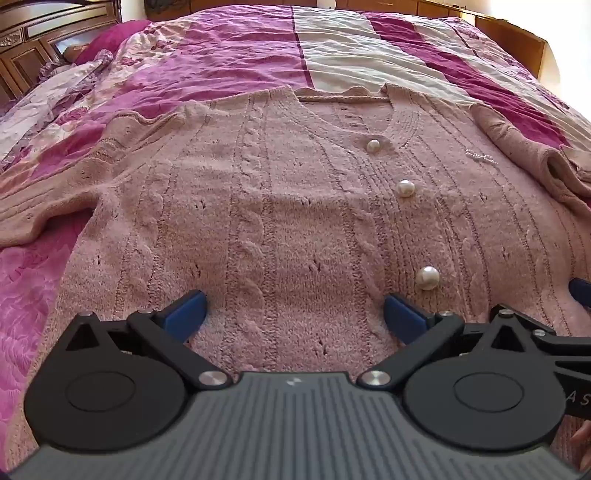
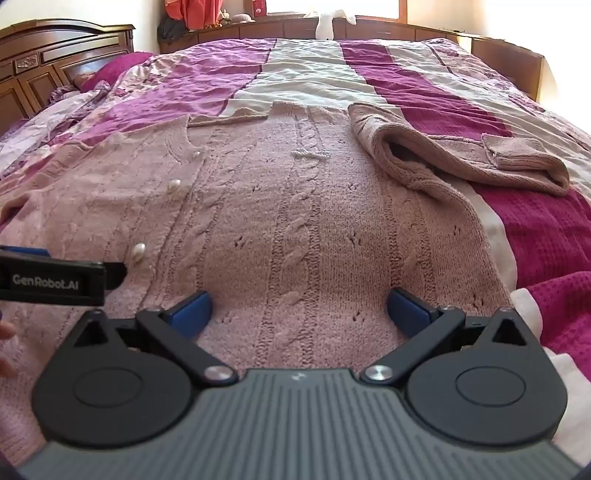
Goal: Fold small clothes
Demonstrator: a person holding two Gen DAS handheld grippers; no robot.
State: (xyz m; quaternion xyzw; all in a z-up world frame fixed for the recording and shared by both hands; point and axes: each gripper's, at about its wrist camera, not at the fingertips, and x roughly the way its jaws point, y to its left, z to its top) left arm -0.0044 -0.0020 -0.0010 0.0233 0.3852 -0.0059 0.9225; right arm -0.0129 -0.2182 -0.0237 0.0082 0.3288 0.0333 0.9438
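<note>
Cardigan [image 1: 280, 206] lay flat on bed [image 1: 229, 59]: soft, floppy knit, likely stretchy. Left gripper [image 1: 294, 314] and right gripper [image 2: 298, 312] both wide, empty. Best grasped at hem corners.

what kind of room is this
Most likely a home bedroom: a pink cardigan lies spread on a large bed with a striped magenta and cream bedspread, a carved wooden headboard sits at the left, and low wooden cabinets stand behind.
</note>
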